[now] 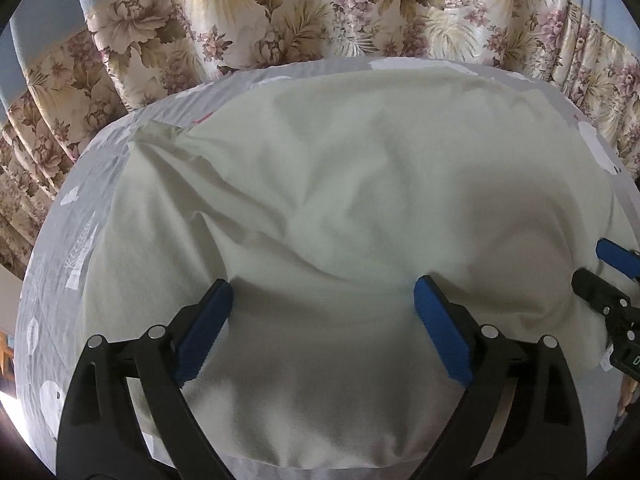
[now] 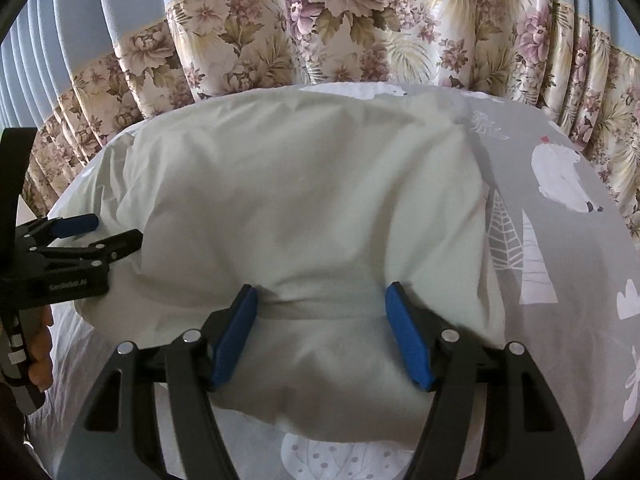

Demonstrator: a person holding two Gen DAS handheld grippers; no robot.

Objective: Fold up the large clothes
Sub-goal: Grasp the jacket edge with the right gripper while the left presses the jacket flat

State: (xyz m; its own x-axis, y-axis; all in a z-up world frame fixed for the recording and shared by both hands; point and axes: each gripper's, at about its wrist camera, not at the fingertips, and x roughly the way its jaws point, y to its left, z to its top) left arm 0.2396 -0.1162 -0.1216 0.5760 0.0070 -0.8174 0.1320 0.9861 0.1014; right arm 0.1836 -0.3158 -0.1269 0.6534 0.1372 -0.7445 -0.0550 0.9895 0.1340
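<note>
A large cream-white garment (image 1: pixel 340 208) lies spread and partly folded on a grey bed sheet; it also shows in the right wrist view (image 2: pixel 304 208). My left gripper (image 1: pixel 324 292) is open, its blue pads (image 1: pixel 208 328) wide apart over the garment's near part. My right gripper (image 2: pixel 318 296) is open too, its blue pads (image 2: pixel 404 332) either side of a raised fold near the garment's front edge. The right gripper shows at the right edge of the left wrist view (image 1: pixel 608 276). The left gripper shows at the left of the right wrist view (image 2: pixel 100 232).
The grey bed sheet (image 2: pixel 560 280) has white bear and tree prints. A floral and blue curtain (image 2: pixel 320 32) hangs close behind the bed's far edge. A hand (image 2: pixel 38 344) holds the left gripper's handle.
</note>
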